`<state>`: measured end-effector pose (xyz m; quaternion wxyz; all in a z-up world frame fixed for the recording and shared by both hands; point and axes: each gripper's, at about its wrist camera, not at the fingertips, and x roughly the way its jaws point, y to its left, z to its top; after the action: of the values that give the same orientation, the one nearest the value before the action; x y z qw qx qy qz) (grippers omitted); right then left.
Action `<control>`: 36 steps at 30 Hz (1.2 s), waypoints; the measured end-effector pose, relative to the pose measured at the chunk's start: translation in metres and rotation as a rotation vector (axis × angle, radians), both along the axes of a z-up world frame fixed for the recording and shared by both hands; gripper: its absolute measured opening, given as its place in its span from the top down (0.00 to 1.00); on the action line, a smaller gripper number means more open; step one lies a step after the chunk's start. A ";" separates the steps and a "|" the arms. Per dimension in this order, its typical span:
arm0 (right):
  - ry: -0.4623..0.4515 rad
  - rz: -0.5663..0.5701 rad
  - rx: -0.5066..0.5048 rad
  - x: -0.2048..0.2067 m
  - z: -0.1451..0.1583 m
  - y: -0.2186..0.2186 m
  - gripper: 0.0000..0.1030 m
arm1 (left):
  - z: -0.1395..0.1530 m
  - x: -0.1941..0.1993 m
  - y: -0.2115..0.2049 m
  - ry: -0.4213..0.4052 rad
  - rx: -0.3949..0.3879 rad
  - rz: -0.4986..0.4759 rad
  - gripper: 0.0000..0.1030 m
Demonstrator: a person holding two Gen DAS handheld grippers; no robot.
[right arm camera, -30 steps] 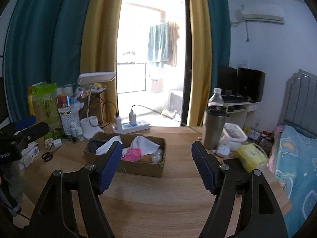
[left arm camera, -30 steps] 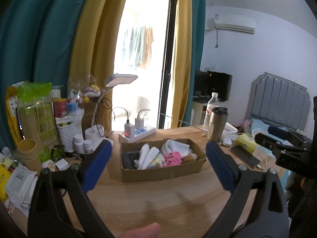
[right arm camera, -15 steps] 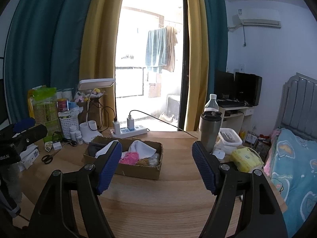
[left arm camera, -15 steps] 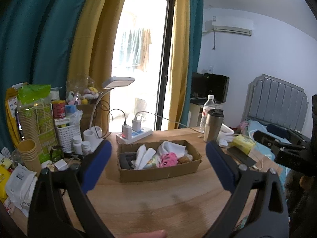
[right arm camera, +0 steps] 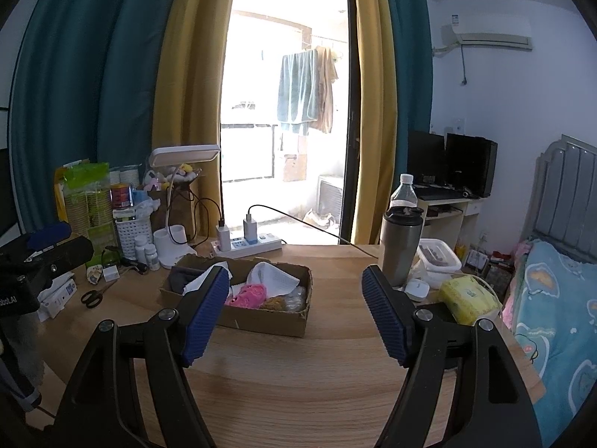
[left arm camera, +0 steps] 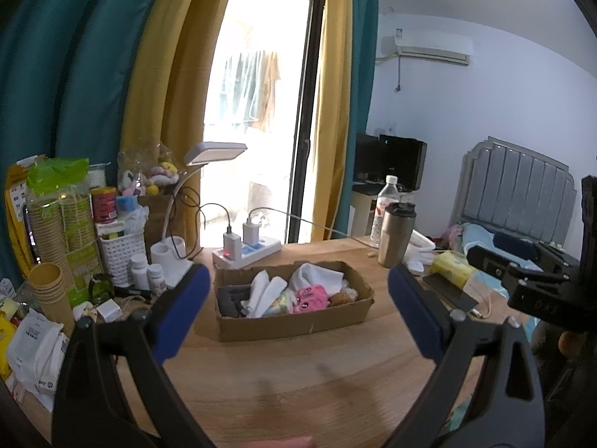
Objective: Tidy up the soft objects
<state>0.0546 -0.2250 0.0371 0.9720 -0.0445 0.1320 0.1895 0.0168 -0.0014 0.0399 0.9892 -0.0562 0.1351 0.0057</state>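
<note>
A shallow cardboard box (left arm camera: 294, 323) (right arm camera: 261, 321) sits mid-table. It holds white cloths (left arm camera: 317, 274) (right arm camera: 272, 274), a pink plush (left arm camera: 309, 296) (right arm camera: 248, 293), a dark grey cloth (left arm camera: 229, 298) (right arm camera: 179, 280) and a brown soft item (left arm camera: 339, 296). My left gripper (left arm camera: 297, 274) hovers short of the box, open, with nothing between its blue pads. My right gripper (right arm camera: 295, 274) is likewise open and empty, just in front of the box's right half. Each gripper's body shows at the edge of the other's view.
A steel tumbler (right arm camera: 401, 246), water bottle (right arm camera: 403, 190), white tub and yellow tissue pack (right arm camera: 466, 296) stand right of the box. Behind it lie a power strip (left arm camera: 246, 252) and desk lamp (left arm camera: 216, 153). Cups, a basket, bottles and scissors (right arm camera: 91, 296) crowd the left. A bed (right arm camera: 552, 298) is at the right.
Both grippers stay put and open. A fingertip at the bottom edge of the left wrist view has slipped almost out of sight.
</note>
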 end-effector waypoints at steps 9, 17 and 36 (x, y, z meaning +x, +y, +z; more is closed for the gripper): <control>0.001 0.002 0.002 0.000 0.000 -0.001 0.25 | 0.000 0.003 -0.003 0.004 0.002 -0.013 0.05; 0.001 0.003 0.002 0.000 0.000 0.000 0.25 | 0.000 0.003 -0.004 0.005 0.000 -0.012 0.05; 0.003 0.005 0.002 0.000 0.000 -0.001 0.25 | -0.001 0.003 -0.005 0.008 0.000 -0.013 0.05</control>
<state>0.0549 -0.2259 0.0369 0.9713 -0.0438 0.1334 0.1922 0.0197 -0.0060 0.0390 0.9887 -0.0552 0.1396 -0.0005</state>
